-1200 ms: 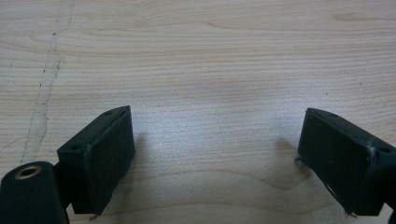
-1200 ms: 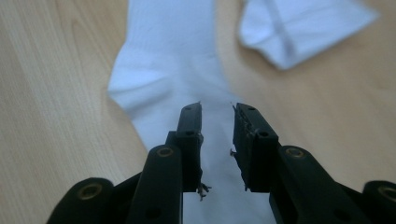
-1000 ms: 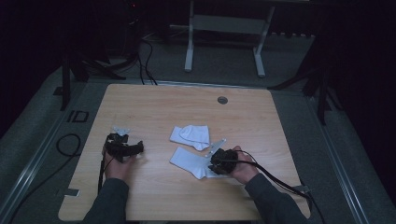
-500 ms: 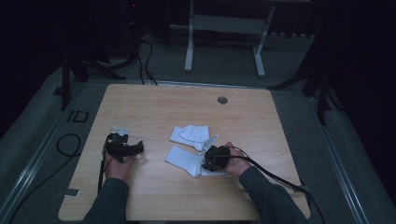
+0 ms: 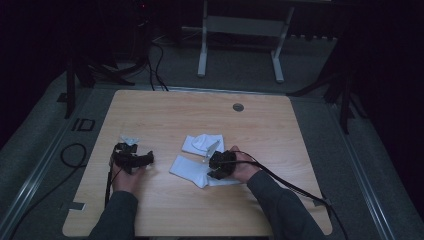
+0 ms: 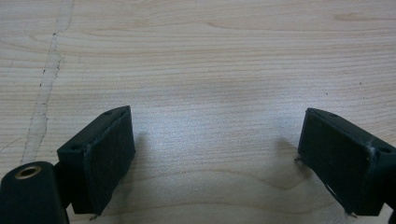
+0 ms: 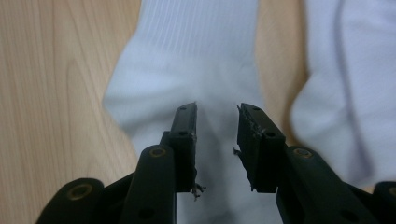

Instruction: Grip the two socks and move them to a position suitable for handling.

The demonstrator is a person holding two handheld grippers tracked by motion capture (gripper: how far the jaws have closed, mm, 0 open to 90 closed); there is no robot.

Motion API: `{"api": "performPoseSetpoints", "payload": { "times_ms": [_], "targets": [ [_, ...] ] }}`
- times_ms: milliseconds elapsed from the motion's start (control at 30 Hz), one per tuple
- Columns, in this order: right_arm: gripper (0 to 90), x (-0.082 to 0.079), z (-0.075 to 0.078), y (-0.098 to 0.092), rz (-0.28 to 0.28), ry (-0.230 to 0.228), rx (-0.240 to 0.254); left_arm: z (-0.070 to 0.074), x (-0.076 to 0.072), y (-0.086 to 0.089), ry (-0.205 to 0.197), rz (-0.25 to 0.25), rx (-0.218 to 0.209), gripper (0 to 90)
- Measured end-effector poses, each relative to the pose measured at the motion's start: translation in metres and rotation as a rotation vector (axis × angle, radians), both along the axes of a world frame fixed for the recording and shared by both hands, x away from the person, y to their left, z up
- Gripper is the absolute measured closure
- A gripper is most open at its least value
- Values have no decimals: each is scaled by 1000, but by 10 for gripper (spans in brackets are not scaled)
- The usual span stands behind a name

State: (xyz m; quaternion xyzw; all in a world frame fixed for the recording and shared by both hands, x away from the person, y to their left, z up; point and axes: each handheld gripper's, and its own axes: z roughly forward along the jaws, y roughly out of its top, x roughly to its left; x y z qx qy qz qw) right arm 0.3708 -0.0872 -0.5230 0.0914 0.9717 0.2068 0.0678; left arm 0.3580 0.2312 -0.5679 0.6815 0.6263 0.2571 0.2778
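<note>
Forearms come in over the desk's [image 5: 150,115] near edge. The right claw [image 7: 215,114] lies low over the near sock [image 5: 187,170] at mid-desk, tips pointing toward the left edge; its jaws, narrow, have just been opening, with sock fabric under and between them but not pinched. A second sock [image 5: 202,144] lies just behind, toward the far edge. The left claw [image 5: 145,159] rests near the left edge, jaws wide over bare wood. Far half of the desk lies open.
</note>
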Motion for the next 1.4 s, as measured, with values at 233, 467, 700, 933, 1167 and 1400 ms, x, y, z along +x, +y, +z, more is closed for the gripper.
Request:
{"api": "performPoseSetpoints", "payload": {
  "times_ms": [233, 467, 700, 933, 1167, 1400],
  "targets": [
    [877, 19, 12, 8, -75, -67, 20, 0, 0, 0, 0, 0, 0, 109],
    [896, 38, 11, 20, -146, -89, 28, 0, 0, 0, -2, 2, -2, 109],
    [896, 46, -6, 31, -155, -98, -23, 0, 0, 0, -2, 3, -2, 109],
    [897, 42, -10, 32, -109, -72, -45, 0, 0, 0, -2, 2, -2, 109],
    [865, 39, -7, 27, -80, -69, -93, 0, 0, 0, -1, 1, 0, 108],
    [806, 48, 7, 24, -131, -68, -16, 0, 0, 0, -2, 1, 0, 109]
  ]
}}
